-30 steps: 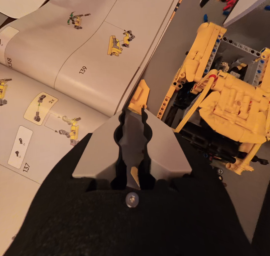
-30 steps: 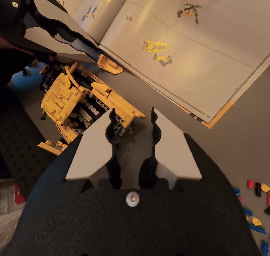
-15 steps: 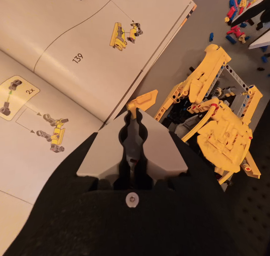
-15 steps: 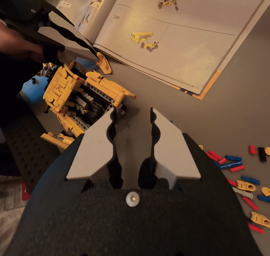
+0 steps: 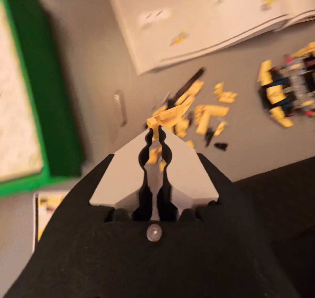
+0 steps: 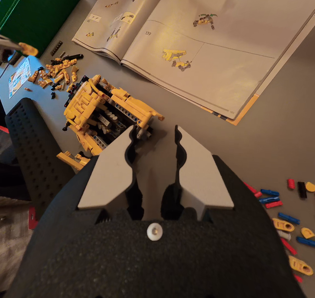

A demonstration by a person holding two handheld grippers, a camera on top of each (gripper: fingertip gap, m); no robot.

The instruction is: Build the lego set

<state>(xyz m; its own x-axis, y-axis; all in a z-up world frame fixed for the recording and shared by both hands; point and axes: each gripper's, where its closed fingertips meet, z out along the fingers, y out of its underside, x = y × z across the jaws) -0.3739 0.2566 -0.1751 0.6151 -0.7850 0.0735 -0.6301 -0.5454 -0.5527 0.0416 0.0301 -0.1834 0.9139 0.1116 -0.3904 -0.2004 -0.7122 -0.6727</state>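
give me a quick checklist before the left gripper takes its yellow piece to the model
1. Left gripper shut on yellow piece: ok, pinched at its tips.
2. Grip secure: cannot tell, only one end of the piece is held and the left view is blurred.
3. Right gripper free to help: ok, open and empty.
4. Model steady on the table: ok, it rests there, but no gripper holds it.
5. Manual open and in view: ok.
6. Where the piece attaches on the model: cannot tell.
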